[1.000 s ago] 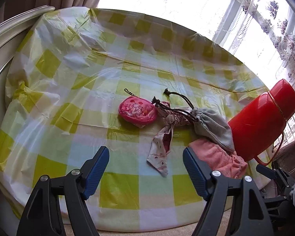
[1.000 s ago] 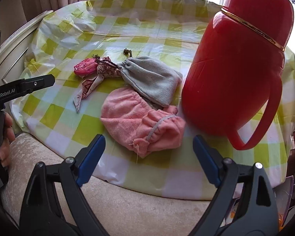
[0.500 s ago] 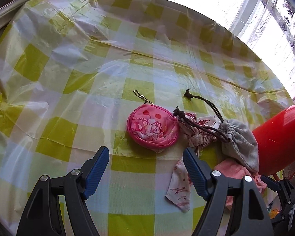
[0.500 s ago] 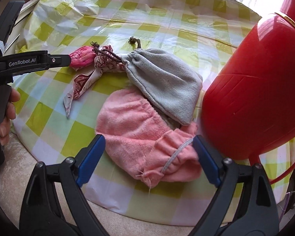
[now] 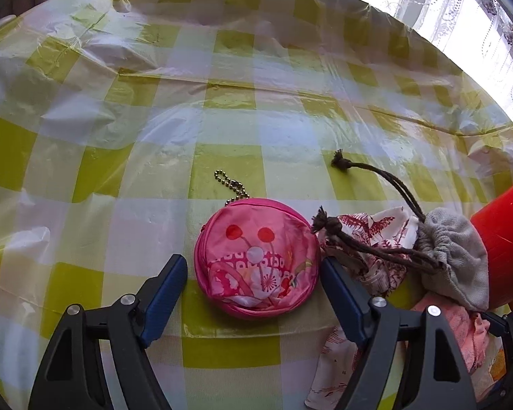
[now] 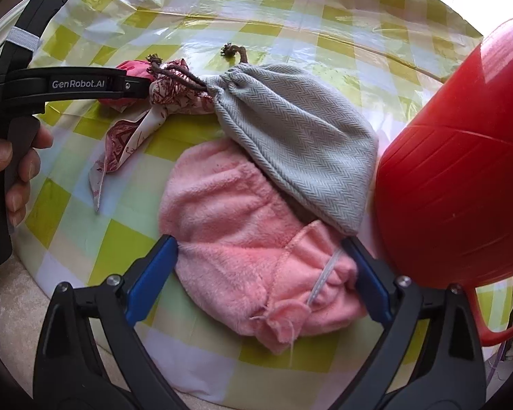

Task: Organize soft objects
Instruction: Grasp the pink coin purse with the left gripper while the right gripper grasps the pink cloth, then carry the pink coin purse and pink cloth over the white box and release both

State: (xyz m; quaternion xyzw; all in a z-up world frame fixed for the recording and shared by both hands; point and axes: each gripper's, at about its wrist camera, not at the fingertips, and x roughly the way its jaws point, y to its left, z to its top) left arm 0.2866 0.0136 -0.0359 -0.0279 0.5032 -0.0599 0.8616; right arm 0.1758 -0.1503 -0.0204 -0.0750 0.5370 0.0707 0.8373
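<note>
My left gripper (image 5: 253,273) stands open with its blue pads on either side of the round pink pouch (image 5: 256,258), which lies flat on the checked surface (image 5: 222,102) toward its near edge, bead chain trailing away from me. My right gripper (image 6: 263,273) is open too, straddling the near end of the pink fleece cloth (image 6: 242,239), close to the near edge of the surface. The grey drawstring bag (image 6: 290,136) lies over the far part of that cloth, and a red-printed white cloth (image 6: 174,102) is bunched between the bag's mouth and the pouch. The red jug (image 6: 461,171) stands just beside the bag on the right.

I judge this to be the pick-up step, both grippers poised and nothing held yet. Next I need to close the left pads squarely on the pouch. Its right pad seems to touch the bag's brown cord (image 5: 366,246), though I cannot be sure, so I should avoid pinching it. The right must gather enough fleece to lift without dragging the bag along.
</note>
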